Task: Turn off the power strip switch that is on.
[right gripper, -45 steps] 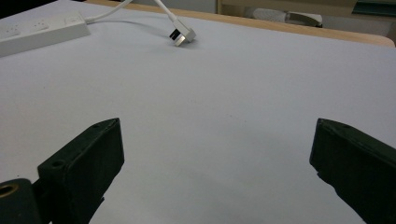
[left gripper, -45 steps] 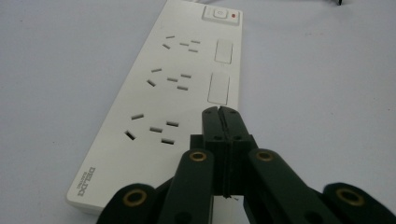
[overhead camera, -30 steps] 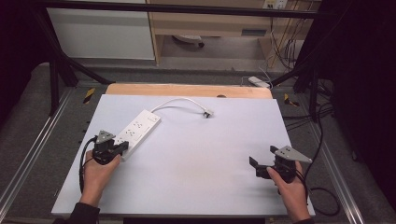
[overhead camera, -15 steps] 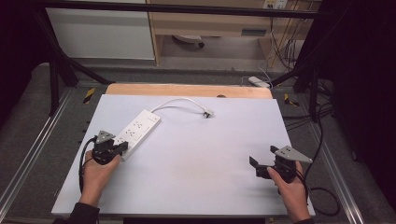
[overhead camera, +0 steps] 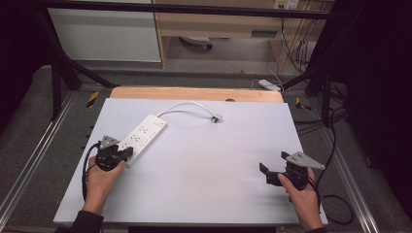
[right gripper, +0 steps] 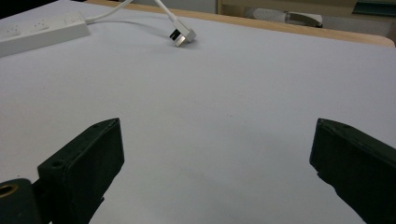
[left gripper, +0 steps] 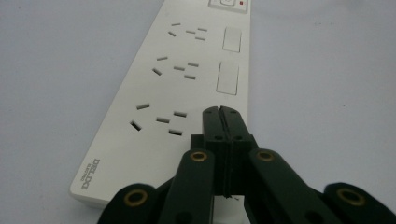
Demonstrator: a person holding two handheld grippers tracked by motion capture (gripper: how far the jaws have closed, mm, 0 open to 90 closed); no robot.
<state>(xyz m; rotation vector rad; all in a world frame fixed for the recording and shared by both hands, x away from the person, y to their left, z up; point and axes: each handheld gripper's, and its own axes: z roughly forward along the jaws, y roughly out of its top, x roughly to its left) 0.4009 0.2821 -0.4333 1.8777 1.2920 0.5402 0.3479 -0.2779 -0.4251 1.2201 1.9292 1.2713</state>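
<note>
Nothing has moved since the earlier frame. My left gripper [left gripper: 220,112] is clenched empty, tips over the power strip [left gripper: 187,79]'s near end; my right gripper [right gripper: 215,154] gapes wide, its plug [right gripper: 182,36] far ahead. Plugging remains undone, I judge.

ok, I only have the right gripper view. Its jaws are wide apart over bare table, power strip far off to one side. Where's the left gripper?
Observer: The left gripper sits at the near end of the power strip, jaws shut together above its top face.
Operator: Holding anything?
Observer: No, nothing sits between them; the closed tips lie beside the nearest socket.
Operator: Is the strip plugged in?
Observer: No, its plug lies loose on the table, cord curving back to the strip's far end.
</note>
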